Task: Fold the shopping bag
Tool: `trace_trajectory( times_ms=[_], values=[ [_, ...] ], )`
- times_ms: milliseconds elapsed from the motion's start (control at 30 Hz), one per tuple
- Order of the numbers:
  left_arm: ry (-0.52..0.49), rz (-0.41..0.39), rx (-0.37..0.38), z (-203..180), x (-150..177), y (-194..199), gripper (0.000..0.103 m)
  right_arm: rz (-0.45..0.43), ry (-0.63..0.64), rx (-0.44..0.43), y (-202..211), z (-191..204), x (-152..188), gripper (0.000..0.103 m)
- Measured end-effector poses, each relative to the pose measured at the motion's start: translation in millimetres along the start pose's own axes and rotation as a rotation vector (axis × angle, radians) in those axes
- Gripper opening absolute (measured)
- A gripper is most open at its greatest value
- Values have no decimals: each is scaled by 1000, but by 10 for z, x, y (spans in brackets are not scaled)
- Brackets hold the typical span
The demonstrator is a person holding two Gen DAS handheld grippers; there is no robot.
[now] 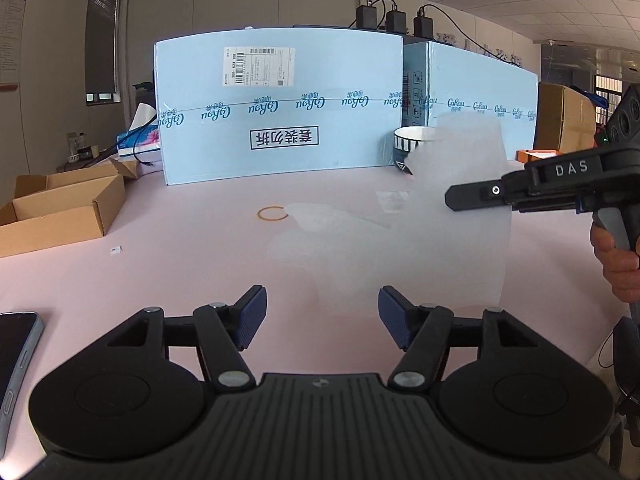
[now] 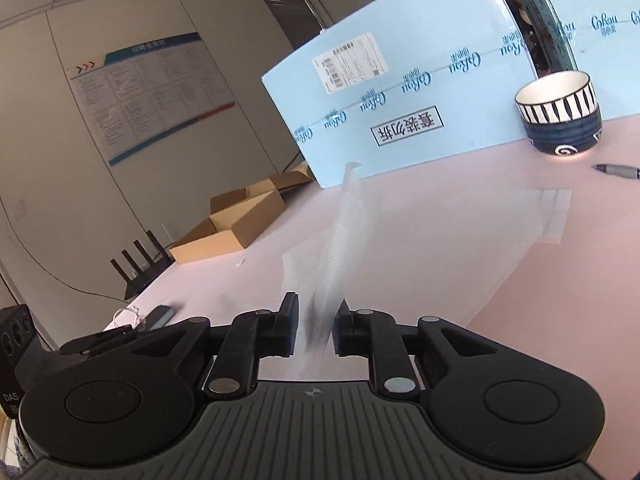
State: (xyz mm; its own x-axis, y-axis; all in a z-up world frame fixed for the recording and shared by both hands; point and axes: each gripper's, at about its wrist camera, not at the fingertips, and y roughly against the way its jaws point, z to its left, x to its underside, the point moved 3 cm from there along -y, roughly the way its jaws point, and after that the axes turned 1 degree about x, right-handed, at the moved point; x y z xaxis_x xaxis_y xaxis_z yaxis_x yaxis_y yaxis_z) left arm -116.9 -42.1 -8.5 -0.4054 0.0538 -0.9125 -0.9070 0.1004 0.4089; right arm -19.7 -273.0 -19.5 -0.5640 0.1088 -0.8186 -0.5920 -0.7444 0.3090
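A thin translucent white shopping bag (image 1: 452, 216) is partly lifted off the pink table (image 1: 180, 264). Its right part hangs up in the air, its left part lies flat. My right gripper (image 1: 450, 199) comes in from the right and is shut on the bag's raised edge. In the right wrist view the bag (image 2: 340, 248) runs up from between the nearly closed fingers of that gripper (image 2: 316, 326). My left gripper (image 1: 322, 318) is open and empty, low over the table just in front of the bag's near edge.
Two large light-blue cartons (image 1: 280, 108) stand along the back. A striped bowl (image 2: 558, 114) and a pen (image 2: 618, 171) lie near them. An open cardboard box (image 1: 60, 208) is at the left, a phone (image 1: 16, 356) at the near left, a rubber band (image 1: 273, 213) mid-table.
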Motion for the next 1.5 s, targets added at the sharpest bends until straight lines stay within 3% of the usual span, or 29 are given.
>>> trace_trajectory(
  times_ms=[133, 267, 333, 433, 500, 667, 833, 1000, 1100, 1167, 1267, 1500],
  values=[
    [37, -44, 19, 124, -125, 84, 62, 64, 33, -16, -128, 82, 172, 36],
    [30, -84, 157, 81, -358, 13, 66, 89, 68, -39, -196, 192, 254, 38],
    [21, -76, 216, 31, -462, -116, 66, 100, 86, -51, -197, 251, 306, 38],
    [-11, -32, 239, -76, -564, -397, 65, 105, 116, -60, -127, 312, 384, 38],
    [-60, -18, 240, -153, -588, -544, 61, 104, 118, -61, -66, 301, 411, 38],
    [-176, 31, 255, -343, -528, -824, 36, 86, 90, -56, 85, 230, 430, 41],
    [-209, 77, 295, -445, -453, -956, 33, 69, 60, -72, 121, 156, 437, 46],
    [-121, 172, 326, -303, -427, -1143, 33, 46, 46, -89, 116, 137, 454, 50],
    [-62, 188, 377, -249, -399, -1158, 32, 38, 37, -95, 114, 128, 456, 51],
    [-11, 191, 416, -207, -393, -1164, 13, 35, 32, -97, 100, 121, 446, 52],
    [-11, 188, 406, -200, -381, -1160, 6, 33, 32, -97, 92, 133, 440, 54],
    [-168, 115, 310, -341, -332, -927, 5, 28, 14, -89, 99, 130, 404, 58]
  ],
)
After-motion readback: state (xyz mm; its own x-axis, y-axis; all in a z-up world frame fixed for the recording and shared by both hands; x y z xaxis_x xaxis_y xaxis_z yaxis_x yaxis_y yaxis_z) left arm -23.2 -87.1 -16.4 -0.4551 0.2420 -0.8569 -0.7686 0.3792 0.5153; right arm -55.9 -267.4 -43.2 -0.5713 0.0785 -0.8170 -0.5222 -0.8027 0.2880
